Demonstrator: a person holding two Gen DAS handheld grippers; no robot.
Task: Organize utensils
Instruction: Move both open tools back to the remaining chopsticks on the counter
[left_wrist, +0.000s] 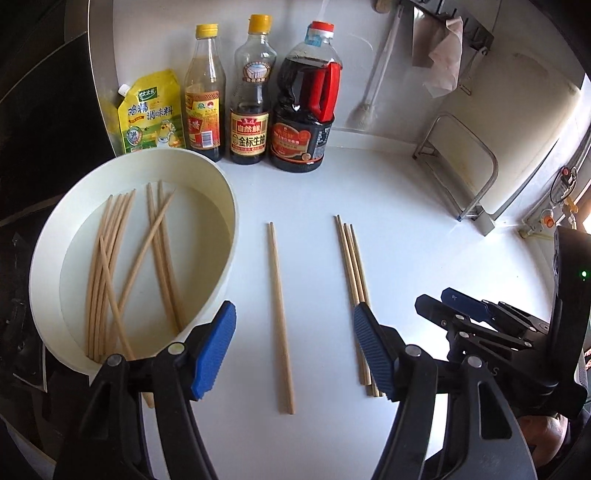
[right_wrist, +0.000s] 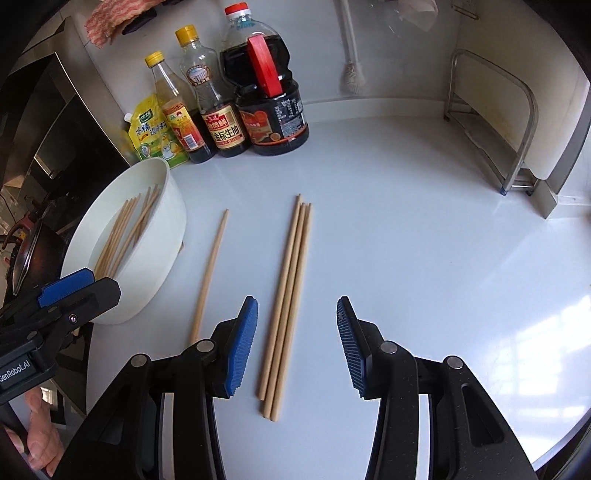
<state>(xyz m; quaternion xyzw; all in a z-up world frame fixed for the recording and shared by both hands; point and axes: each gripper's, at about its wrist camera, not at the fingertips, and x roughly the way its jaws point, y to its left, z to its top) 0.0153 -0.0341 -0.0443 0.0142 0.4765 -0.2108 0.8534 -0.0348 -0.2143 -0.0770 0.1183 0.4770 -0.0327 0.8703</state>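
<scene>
A round white basin (left_wrist: 225, 229) at the left holds several wooden chopsticks (left_wrist: 110, 266); it also shows in the right wrist view (right_wrist: 162, 236). On the white counter lie one pair of chopsticks (left_wrist: 280, 317) (right_wrist: 208, 273) and a bundle of several chopsticks (left_wrist: 352, 266) (right_wrist: 288, 295) to its right. My left gripper (left_wrist: 295, 347) is open and empty above the pair, which lies between its fingers. My right gripper (right_wrist: 297, 347) is open and empty above the bundle's near end. The right gripper also shows at the right in the left wrist view (left_wrist: 454, 302), and the left one at the left in the right wrist view (right_wrist: 70, 288).
Three sauce bottles (left_wrist: 303, 103) (right_wrist: 266, 88) and a yellow seasoning pouch (left_wrist: 151, 110) stand against the back wall. A metal rack with a white cutting board (left_wrist: 517, 147) (right_wrist: 517, 110) stands at the right. A dark stove with a pan (right_wrist: 29, 251) is at the left.
</scene>
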